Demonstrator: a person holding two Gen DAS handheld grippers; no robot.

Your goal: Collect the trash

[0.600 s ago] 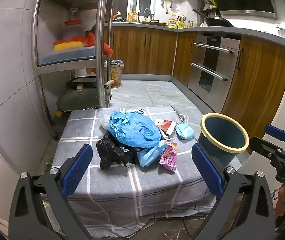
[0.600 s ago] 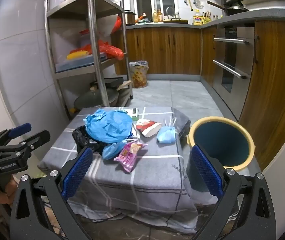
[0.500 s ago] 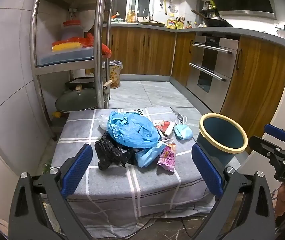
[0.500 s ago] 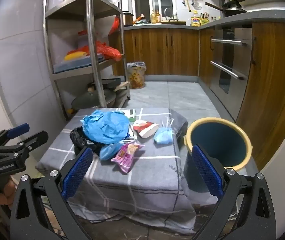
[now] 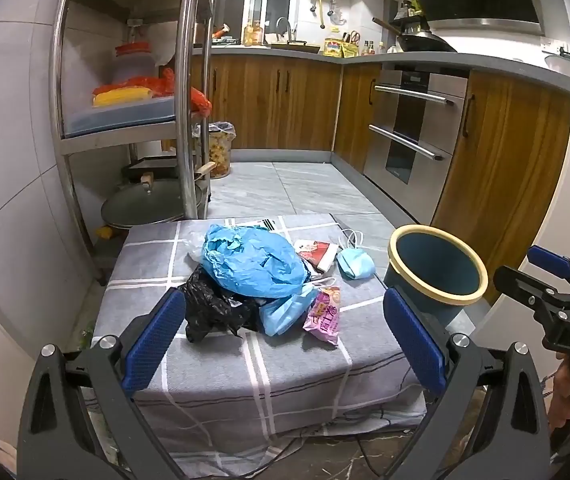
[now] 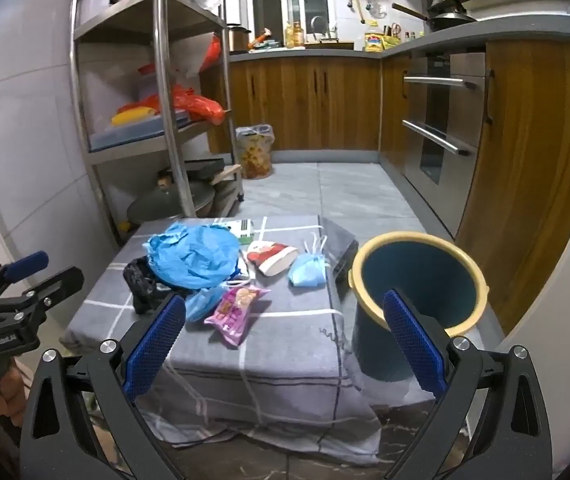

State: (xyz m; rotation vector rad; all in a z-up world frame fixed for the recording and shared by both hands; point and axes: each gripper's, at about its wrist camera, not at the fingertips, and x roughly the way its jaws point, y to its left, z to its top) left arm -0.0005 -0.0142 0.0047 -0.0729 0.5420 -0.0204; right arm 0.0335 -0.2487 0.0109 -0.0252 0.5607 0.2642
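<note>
A: Where are your grippers, and what are their fingers doing?

B: Your left gripper [image 5: 284, 332] sits at the bottom of the left wrist view, blue-padded fingers [image 5: 153, 336] spread wide apart with nothing between them. Your right gripper [image 6: 284, 332] fills the bottom of the right wrist view the same way, fingers [image 6: 413, 336] wide apart and holding nothing.

A: And the trash?

B: It lies in the middle of both frames, on the low table draped in a grey cloth with white check lines [image 5: 245, 364], beyond your fingertips and touching neither gripper. A crumpled blue plastic bag [image 5: 253, 260] sits on top of a crumpled black plastic bag [image 5: 209, 308]. Just right of them in the frame lies a pink snack wrapper [image 5: 324, 314]; farther back are a red and white packet [image 5: 317, 252] and a light blue face mask [image 5: 355, 262].

A: Where is the bin?

B: The dark teal round bin with a yellow rim [image 5: 437, 268] stands upright at centre right, just beside the table's edge. In the right wrist view your right finger overlaps its near rim.
</note>
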